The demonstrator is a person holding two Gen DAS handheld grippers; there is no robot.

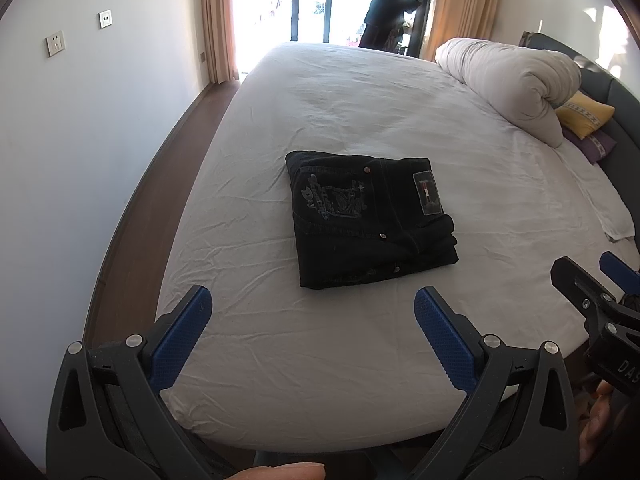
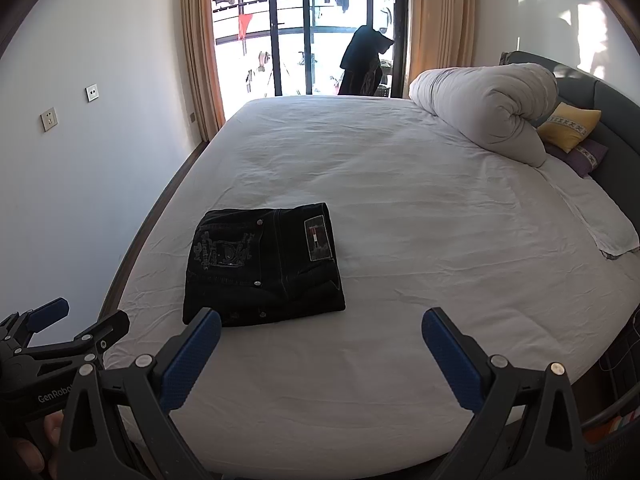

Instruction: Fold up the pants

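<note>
Black jeans [image 1: 370, 216] lie folded into a compact rectangle on the white bed sheet [image 1: 360, 112], back pocket embroidery and a label patch facing up. They also show in the right wrist view [image 2: 262, 266]. My left gripper [image 1: 312, 304] is open and empty, held above the near edge of the bed, short of the jeans. My right gripper [image 2: 320, 326] is open and empty, just short of the jeans' near right corner. Each gripper shows at the edge of the other's view.
A rolled white duvet [image 1: 516, 84] and yellow and purple pillows [image 1: 586, 114] lie at the right by the headboard. A folded white cloth [image 2: 600, 224] lies at the right edge. A wall [image 1: 80, 120] runs along the left; balcony doors [image 2: 304, 28] stand beyond.
</note>
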